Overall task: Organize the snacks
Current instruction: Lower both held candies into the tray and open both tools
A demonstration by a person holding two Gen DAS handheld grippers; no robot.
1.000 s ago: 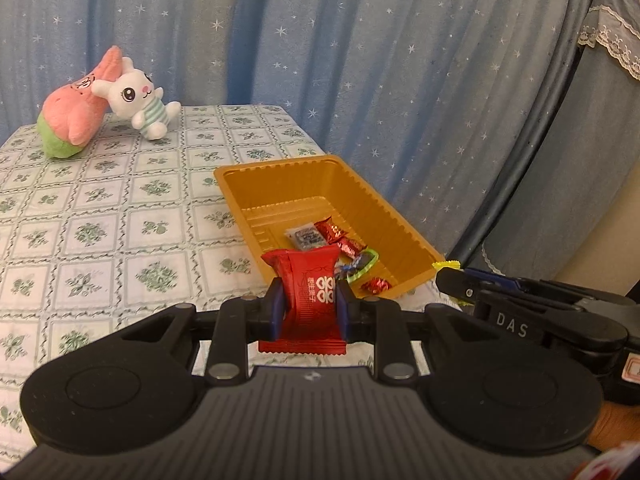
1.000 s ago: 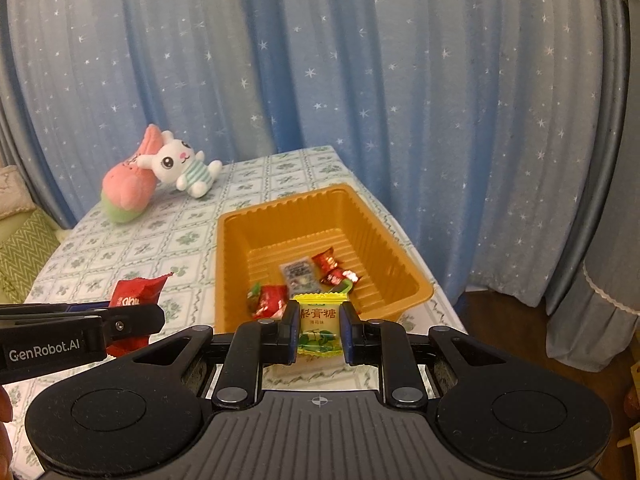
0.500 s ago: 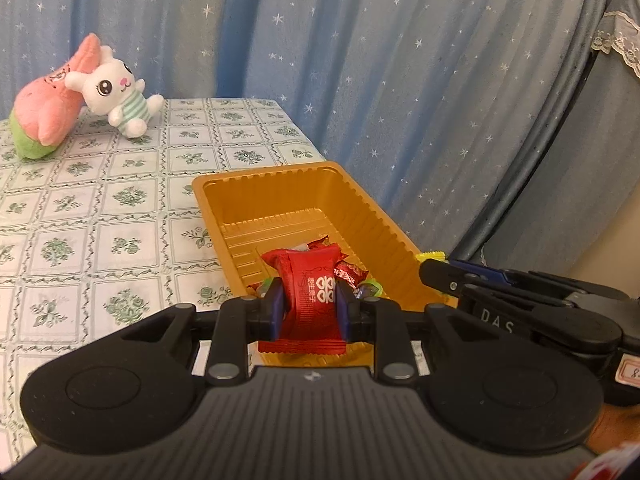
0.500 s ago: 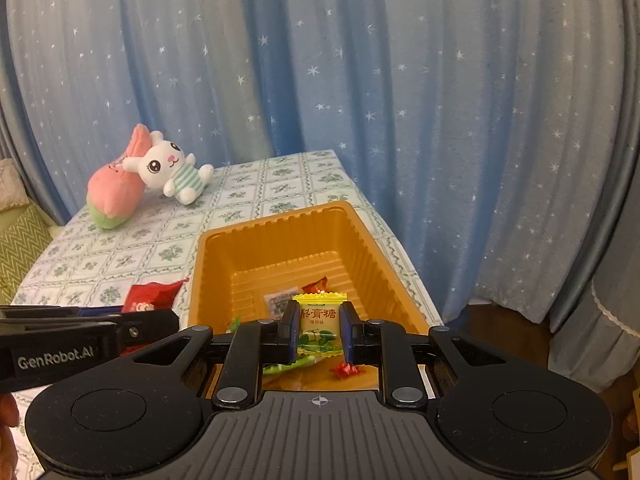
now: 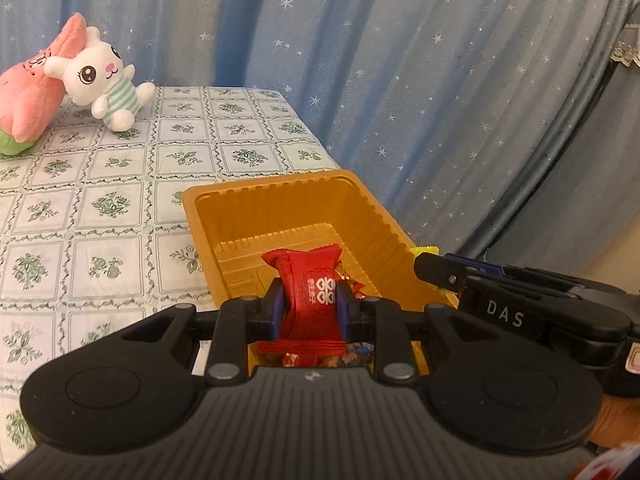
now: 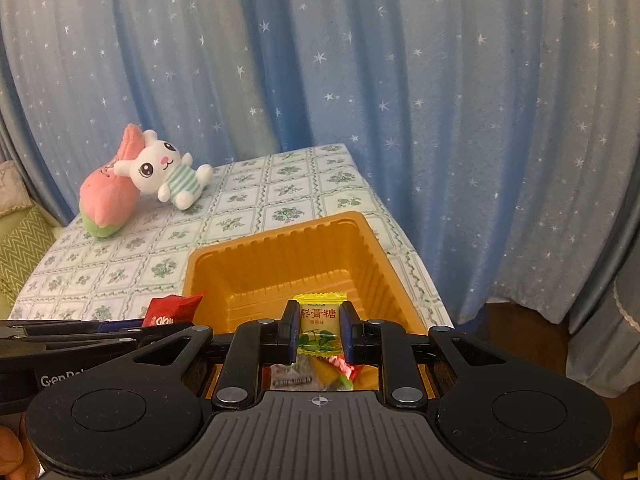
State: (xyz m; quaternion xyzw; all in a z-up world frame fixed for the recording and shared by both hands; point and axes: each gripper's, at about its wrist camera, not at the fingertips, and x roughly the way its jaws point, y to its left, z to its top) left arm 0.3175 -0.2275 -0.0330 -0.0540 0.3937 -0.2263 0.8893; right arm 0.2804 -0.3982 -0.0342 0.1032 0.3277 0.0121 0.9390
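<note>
L gripper is clamped on a red snack packet – white round marks and small white characters on its front, too small to read. It's tilted down over the near end of the orange tray, packet upright between the blue pads. R gripper is clamped on a yellow candy packet w/ dark Chinese characters up top and a green leaf picture below; it also points down over the tray's near end.

Each gripper shows in the other's view: the R one comes in from the right edge of the left wrist view w/ "DAS" in white on its side, the L one from the left edge of the right wrist view w/ "GenRo…" partly cut off. A bit of hand shows at the bottom corner of each view.

Under the grippers, loose wrapped sweets lie on the tray floor at its near end – several, exact count hidden; far end bare. Tray sits at the near right part of the tabletop, along its right edge, on a green floral check cloth.

Counts: 2 grippers, 2 held packets, 1 tray, 2 plush toys at the far left corner – a white bunny leaning on a pink one. Blue starry curtain behind.
</note>
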